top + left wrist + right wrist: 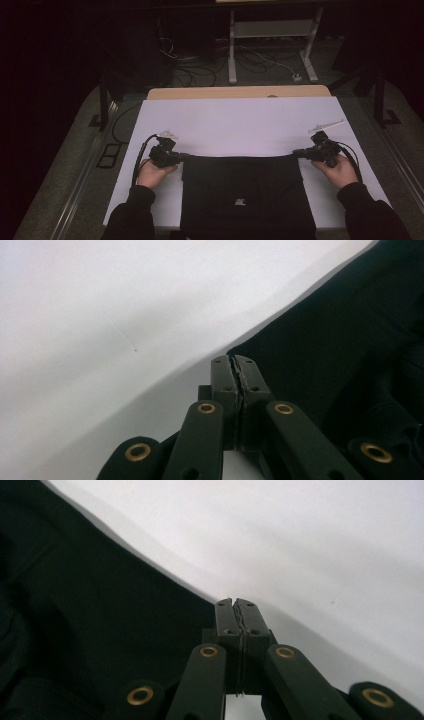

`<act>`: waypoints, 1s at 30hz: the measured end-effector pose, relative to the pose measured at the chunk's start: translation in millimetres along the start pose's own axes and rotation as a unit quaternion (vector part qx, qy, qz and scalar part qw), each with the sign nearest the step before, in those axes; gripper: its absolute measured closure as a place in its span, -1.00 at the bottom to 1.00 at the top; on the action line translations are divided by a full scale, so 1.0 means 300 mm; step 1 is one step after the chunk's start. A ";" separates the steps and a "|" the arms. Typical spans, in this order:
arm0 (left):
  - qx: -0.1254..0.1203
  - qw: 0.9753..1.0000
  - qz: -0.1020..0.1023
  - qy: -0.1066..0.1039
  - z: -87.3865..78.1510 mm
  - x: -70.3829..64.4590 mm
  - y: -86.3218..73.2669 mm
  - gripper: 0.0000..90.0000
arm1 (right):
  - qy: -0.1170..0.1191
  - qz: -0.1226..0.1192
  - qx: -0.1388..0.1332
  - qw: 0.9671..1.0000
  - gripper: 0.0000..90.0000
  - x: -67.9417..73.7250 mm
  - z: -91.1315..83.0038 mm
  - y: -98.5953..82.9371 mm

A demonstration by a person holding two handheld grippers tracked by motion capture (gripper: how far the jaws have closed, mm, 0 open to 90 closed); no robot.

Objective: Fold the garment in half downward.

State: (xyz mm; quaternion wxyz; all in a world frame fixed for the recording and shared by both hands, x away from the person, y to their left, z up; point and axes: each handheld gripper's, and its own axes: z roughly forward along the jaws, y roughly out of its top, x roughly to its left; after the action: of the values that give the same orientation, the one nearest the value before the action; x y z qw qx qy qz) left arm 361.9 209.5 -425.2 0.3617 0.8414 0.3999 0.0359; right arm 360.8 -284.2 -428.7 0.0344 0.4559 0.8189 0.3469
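A garment [247, 197] lies spread on the near middle of a table [240, 120], its near edge hanging over the table's front. The left gripper [181, 156] sits at the garment's far left corner, the right gripper [299, 152] at its far right corner, the far hem stretched between them. A hand [152, 172] rests on the table behind each.

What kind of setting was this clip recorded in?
Probably a lab or recording workroom, not a home: a white-covered table in a dark room, loose cables on the floor behind it, and a metal stand. The left gripper and right gripper hold a black garment.
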 end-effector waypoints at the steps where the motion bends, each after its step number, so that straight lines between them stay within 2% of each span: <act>1: 0.003 1.000 0.003 0.001 -0.002 0.002 0.001 0.94 | -0.001 0.000 -0.004 1.000 0.96 -0.001 -0.002 0.003; 5: 0.002 1.000 0.000 0.010 -0.011 0.008 0.003 0.94 | -0.001 0.002 -0.009 1.000 0.96 -0.001 -0.012 0.014; 8: -0.004 1.000 -0.006 0.005 -0.019 0.010 0.013 0.94 | 0.002 0.002 -0.013 1.000 0.96 -0.003 -0.019 0.021; 12: 0.010 1.000 0.013 0.011 -0.019 0.002 0.030 0.94 | 0.003 0.003 -0.016 1.000 0.96 -0.003 -0.026 0.034; 23: -0.006 1.000 0.018 0.021 -0.037 0.010 0.070 0.94 | -0.013 0.002 -0.027 1.000 0.96 -0.016 -0.034 0.062; 30: -0.010 0.999 0.028 0.029 -0.047 0.009 0.123 0.94 | -0.010 0.007 -0.042 0.999 0.96 -0.031 -0.041 0.097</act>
State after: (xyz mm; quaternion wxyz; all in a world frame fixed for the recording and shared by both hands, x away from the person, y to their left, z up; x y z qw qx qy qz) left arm 382.8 204.2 -392.0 0.3569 0.8473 0.3861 0.0746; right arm 382.7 -287.8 -404.1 0.0595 0.4631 0.8002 0.3764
